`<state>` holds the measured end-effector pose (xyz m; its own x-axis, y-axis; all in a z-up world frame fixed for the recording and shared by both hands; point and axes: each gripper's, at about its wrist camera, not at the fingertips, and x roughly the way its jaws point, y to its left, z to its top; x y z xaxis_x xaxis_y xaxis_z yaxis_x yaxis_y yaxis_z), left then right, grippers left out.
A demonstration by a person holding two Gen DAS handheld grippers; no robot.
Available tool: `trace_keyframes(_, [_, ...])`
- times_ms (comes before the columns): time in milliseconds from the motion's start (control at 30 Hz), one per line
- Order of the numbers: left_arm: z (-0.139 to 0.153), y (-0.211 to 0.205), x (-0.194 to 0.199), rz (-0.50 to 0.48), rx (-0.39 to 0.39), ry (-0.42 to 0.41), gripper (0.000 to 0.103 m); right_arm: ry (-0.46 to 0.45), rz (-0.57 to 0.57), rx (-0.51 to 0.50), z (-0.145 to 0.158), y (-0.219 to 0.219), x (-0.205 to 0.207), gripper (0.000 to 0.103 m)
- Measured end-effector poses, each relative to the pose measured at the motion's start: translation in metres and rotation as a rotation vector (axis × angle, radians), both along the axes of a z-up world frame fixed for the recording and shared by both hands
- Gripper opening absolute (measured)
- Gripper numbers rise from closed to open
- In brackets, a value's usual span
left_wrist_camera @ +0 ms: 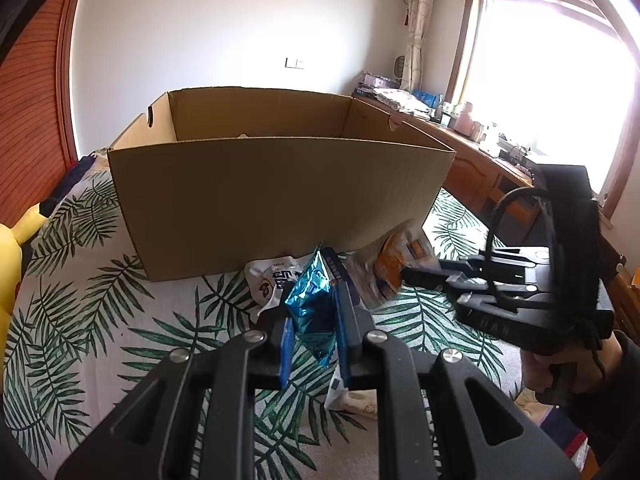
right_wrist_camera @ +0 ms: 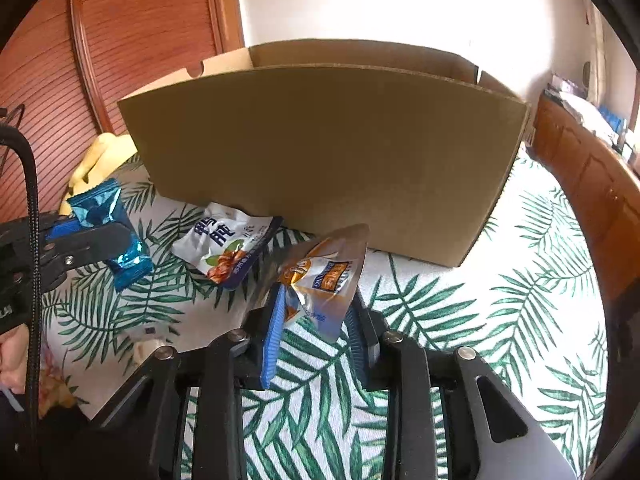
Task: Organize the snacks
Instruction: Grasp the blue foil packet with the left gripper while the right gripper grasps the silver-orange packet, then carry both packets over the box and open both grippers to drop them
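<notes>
Open box (left_wrist_camera: 276, 200) sits on the leafy bed (left_wrist_camera: 100, 280). Left gripper (left_wrist_camera: 312, 320) clamps a blue packet (left_wrist_camera: 310, 300), right gripper (right_wrist_camera: 316, 320) an orange pouch (right_wrist_camera: 324, 276); white bag (right_wrist_camera: 224, 240) lies beside the box. Best lift both clear above the near wall before letting go.

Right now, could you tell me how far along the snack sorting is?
Done: only a pale scrap shows over the cardboard box wall, so what is packed cannot be told. In hand: the left gripper pinches a blue foil packet, and the right gripper holds a silver-orange pouch, both short of the box. Left: a white pouch lies on the leaf-print cover.
</notes>
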<state>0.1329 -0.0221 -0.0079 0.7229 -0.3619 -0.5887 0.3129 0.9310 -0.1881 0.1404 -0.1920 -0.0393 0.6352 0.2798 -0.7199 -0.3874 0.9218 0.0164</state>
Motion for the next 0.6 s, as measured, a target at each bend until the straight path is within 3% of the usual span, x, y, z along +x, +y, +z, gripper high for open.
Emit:
trace_keyframes(67, [0.002, -0.001, -0.001, -0.003, -0.001, -0.004, 0.014, -0.014, -0.01, -0.008, 0.001, -0.003, -0.004, 0.008])
trace_keyframes(600, [0.019, -0.004, -0.006, -0.018, 0.011, -0.039, 0.014, -0.094, 0.005, -0.013, 0.023, -0.008, -0.015, 0.008])
